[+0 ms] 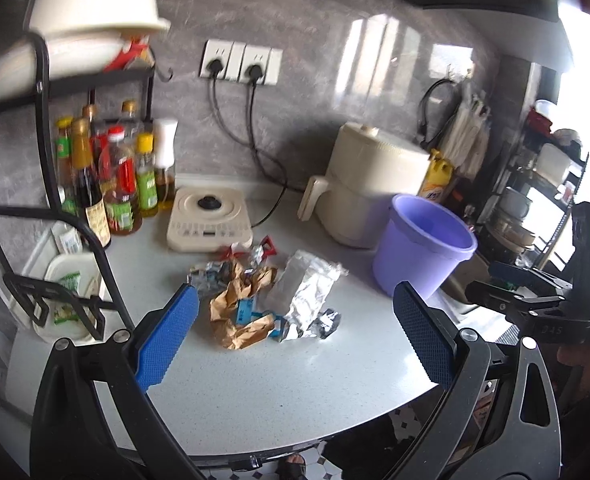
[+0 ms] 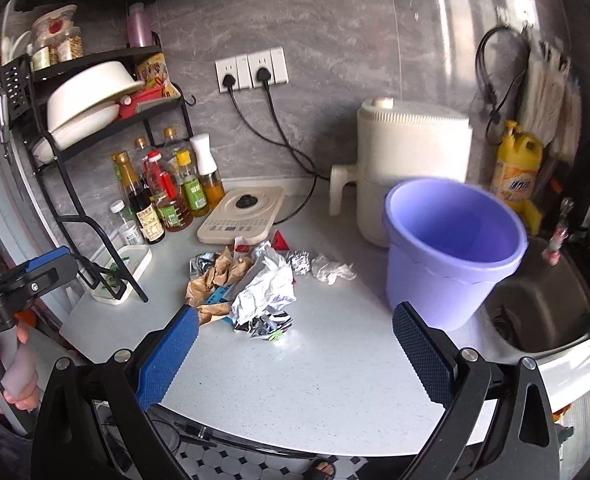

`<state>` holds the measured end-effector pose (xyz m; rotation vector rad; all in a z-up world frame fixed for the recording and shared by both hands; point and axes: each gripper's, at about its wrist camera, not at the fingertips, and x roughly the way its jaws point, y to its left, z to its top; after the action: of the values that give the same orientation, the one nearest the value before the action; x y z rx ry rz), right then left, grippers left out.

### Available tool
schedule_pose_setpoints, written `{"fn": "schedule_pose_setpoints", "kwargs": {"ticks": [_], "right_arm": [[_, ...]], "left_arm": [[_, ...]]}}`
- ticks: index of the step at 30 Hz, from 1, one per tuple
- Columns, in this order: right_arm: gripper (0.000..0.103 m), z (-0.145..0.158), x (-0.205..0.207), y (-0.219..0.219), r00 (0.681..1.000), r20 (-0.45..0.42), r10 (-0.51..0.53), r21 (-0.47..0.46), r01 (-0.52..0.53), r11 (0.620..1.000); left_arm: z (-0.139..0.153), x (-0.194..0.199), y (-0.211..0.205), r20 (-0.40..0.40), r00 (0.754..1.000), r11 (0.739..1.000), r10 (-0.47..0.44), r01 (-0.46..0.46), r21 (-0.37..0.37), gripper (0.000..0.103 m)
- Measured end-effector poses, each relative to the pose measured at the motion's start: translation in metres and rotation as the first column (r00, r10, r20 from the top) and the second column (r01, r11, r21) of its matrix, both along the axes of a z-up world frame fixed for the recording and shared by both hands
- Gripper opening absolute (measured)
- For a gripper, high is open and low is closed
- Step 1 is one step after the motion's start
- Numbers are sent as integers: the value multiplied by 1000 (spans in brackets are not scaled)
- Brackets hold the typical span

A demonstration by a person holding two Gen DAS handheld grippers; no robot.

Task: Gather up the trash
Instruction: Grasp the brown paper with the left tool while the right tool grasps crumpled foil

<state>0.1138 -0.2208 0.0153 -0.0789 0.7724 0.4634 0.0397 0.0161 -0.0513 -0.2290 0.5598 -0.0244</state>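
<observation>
A pile of trash lies mid-counter: crumpled brown paper [image 1: 239,312] [image 2: 215,274], silver foil wrappers [image 1: 307,292] [image 2: 265,292], a red wrapper [image 2: 281,240] and a white tissue [image 2: 331,270]. An empty purple bucket [image 1: 423,244] [image 2: 451,248] stands upright to the right of the pile. My left gripper [image 1: 295,336] is open and empty, held above the counter just in front of the pile. My right gripper [image 2: 295,356] is open and empty, in front of the pile and the bucket.
A white counter [image 2: 295,392] holds a cream induction cooker [image 2: 241,220], a cream air fryer [image 2: 407,160], sauce bottles [image 2: 163,196] and a black dish rack [image 2: 91,120] at left. A sink [image 2: 543,308] is at right. A yellow detergent bottle [image 2: 515,172] stands behind the bucket.
</observation>
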Motion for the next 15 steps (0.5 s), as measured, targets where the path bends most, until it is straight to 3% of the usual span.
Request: {"fn": "schedule_pose_setpoints", "kwargs": {"ticks": [3,10,15], "right_arm": [[94,-16,15,4,999,-39,19,29,-17,999],[75,-58,46,23,985,-144,92,63,-83,995],[70,-80,68,39,975,-183,125,78,-113,991]], "left_arm": [[-14,11,5,-33,999,1000,8,-8,-4,89],[-58,42,21,-129,991,998,45,-50,-40,77],[-88,65,33,-197,978,995,63,-75,-58,64]]}}
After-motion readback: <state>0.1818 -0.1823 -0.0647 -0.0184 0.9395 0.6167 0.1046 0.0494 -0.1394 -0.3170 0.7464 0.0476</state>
